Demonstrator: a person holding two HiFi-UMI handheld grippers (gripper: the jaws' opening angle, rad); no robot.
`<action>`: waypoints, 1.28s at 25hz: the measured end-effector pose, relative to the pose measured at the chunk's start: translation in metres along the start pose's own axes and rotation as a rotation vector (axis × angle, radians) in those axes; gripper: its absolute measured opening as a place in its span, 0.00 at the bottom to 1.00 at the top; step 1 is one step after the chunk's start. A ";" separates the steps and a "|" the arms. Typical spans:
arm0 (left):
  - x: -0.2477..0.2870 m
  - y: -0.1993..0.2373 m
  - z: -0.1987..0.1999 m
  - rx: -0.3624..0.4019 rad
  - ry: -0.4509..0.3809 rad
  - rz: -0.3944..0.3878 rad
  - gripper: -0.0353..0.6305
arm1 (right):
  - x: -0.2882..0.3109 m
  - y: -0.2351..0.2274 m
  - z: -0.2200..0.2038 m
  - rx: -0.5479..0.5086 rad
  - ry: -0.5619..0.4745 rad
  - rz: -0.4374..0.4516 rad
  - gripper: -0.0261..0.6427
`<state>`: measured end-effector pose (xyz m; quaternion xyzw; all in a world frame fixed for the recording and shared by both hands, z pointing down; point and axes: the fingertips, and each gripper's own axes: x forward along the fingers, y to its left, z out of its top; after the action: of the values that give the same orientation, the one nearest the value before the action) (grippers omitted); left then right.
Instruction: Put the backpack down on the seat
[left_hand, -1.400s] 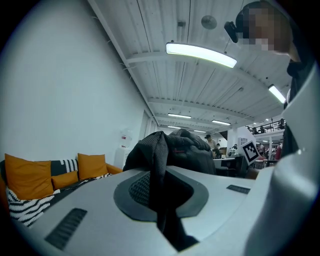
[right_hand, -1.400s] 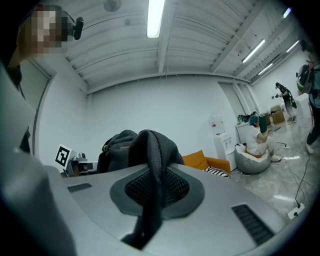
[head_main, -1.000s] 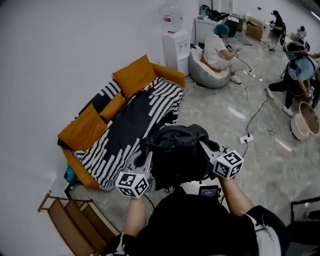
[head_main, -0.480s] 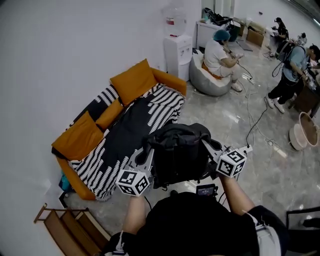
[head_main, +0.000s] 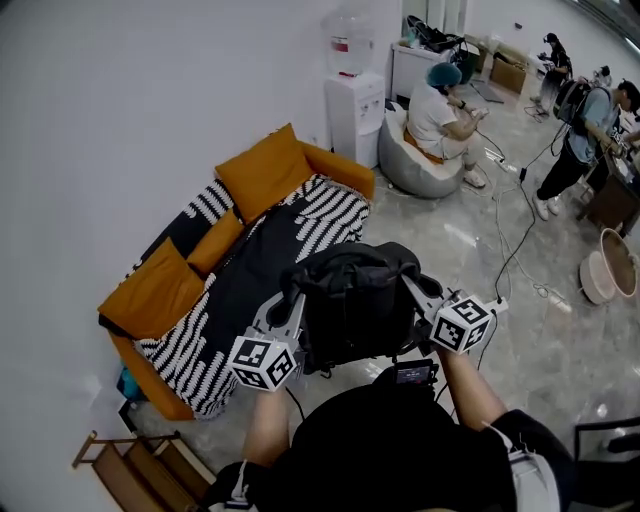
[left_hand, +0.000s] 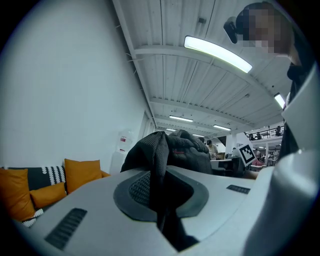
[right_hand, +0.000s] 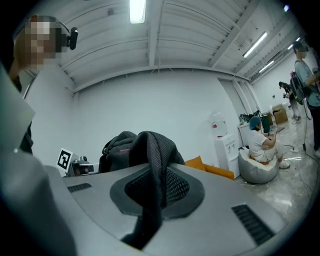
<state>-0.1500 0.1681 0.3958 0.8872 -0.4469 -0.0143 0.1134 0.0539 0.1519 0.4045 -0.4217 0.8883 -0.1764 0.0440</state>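
A black backpack (head_main: 355, 305) hangs in the air between my two grippers, in front of my chest. My left gripper (head_main: 288, 312) is shut on one of its mesh shoulder straps (left_hand: 156, 165). My right gripper (head_main: 418, 296) is shut on the other strap (right_hand: 152, 172). The backpack's body (left_hand: 187, 152) shows beyond the left jaws, and its body (right_hand: 117, 150) rises behind the right jaws too. The seat, an orange sofa (head_main: 262, 165) with a black-and-white striped cover (head_main: 255, 265), lies ahead and to the left, below the backpack.
Orange cushions (head_main: 155, 285) lean at the sofa's back. A wooden rack (head_main: 130, 470) stands at lower left. A water dispenser (head_main: 355, 100) is by the wall. A person on a beanbag (head_main: 425, 150), other people, floor cables (head_main: 510, 240) and a basin (head_main: 612, 262) are to the right.
The view has shifted slightly: the sofa sits a little lower-left and nearer the backpack. Both grippers still hold the straps the same way.
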 end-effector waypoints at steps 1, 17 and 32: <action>0.004 0.004 0.001 -0.003 0.000 -0.001 0.11 | 0.004 -0.002 0.001 -0.002 0.002 -0.002 0.11; 0.100 0.050 0.024 0.009 0.032 -0.001 0.11 | 0.073 -0.077 0.036 0.052 0.003 0.055 0.11; 0.237 0.114 0.062 -0.023 0.009 0.080 0.11 | 0.179 -0.185 0.100 0.051 0.001 0.151 0.11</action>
<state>-0.1057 -0.0976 0.3781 0.8673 -0.4815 -0.0110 0.1260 0.0977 -0.1207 0.3883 -0.3520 0.9129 -0.1951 0.0676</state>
